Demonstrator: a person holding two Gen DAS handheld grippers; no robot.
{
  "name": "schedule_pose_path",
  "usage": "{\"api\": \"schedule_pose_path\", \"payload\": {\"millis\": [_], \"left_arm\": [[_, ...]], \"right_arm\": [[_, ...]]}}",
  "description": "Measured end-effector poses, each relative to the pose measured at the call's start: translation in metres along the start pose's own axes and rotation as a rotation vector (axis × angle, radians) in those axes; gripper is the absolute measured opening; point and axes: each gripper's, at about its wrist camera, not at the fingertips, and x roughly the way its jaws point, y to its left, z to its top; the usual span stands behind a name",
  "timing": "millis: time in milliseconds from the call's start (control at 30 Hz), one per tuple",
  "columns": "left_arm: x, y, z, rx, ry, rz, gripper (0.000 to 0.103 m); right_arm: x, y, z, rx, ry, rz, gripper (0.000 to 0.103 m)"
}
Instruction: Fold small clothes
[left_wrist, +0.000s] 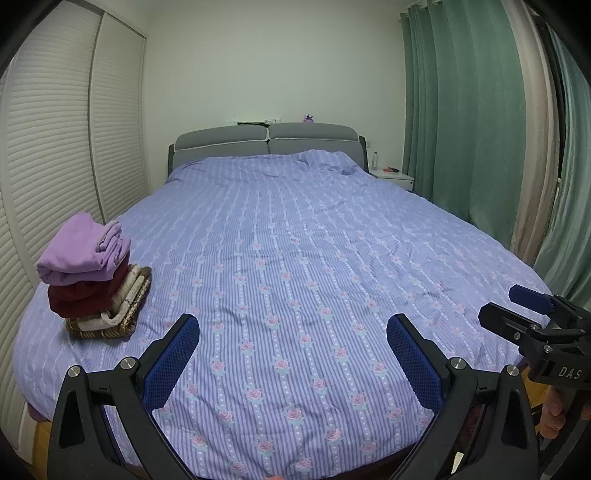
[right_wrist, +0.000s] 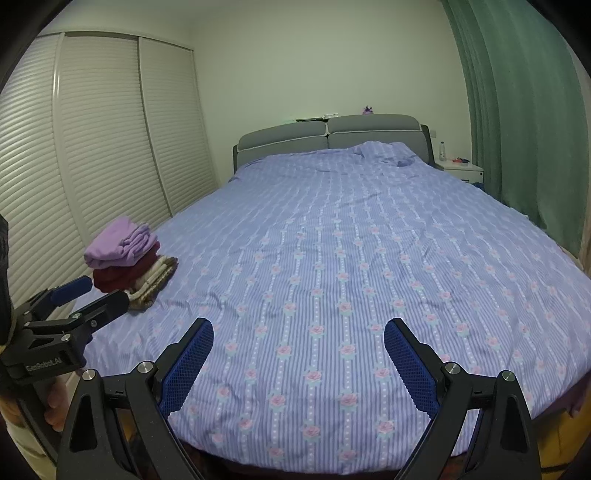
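While both grippers hover empty above foot of bed (left_wrist: 295, 258), no loose garment shows on bedspread; folded stack (left_wrist: 92, 277) sits at bed's left edge, near foot: lilac garment (left_wrist: 83, 254) on top, maroon garment (left_wrist: 85, 295) under it, brown-and-cream knit (left_wrist: 129, 306) at bottom. Left gripper (left_wrist: 291, 354) jaws released, wide apart, holding nothing. Right gripper (right_wrist: 299, 360) likewise spread, empty. Judgement: folding looks done or between pieces. If another piece comes, lay it flat on bed's foot clear of stack, pinch two corners, fold evenly, avoid nudging stack
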Motion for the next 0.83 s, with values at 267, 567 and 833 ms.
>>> {"api": "schedule_pose_path", "payload": {"millis": [267, 567, 833], "left_arm": [[-0.002, -0.0036, -0.0014, 0.012, -0.003, -0.002, 0.103], [-0.0017, -0.0046, -0.0021, 0.006, 0.006, 0.0, 0.103], [-0.0022, -0.0035, -0.0011, 0.005, 0.006, -0.001, 0.103]], "right_arm": [[0.0001, 0.0005, -0.0009, -0.002, -0.001, -0.001, 0.094], [-0.0001, 0.0009, -0.001, 0.0, -0.001, -0.003, 0.094], [-0.0004, 0.0008, -0.0001, 0.001, 0.001, -0.003, 0.094]]}}
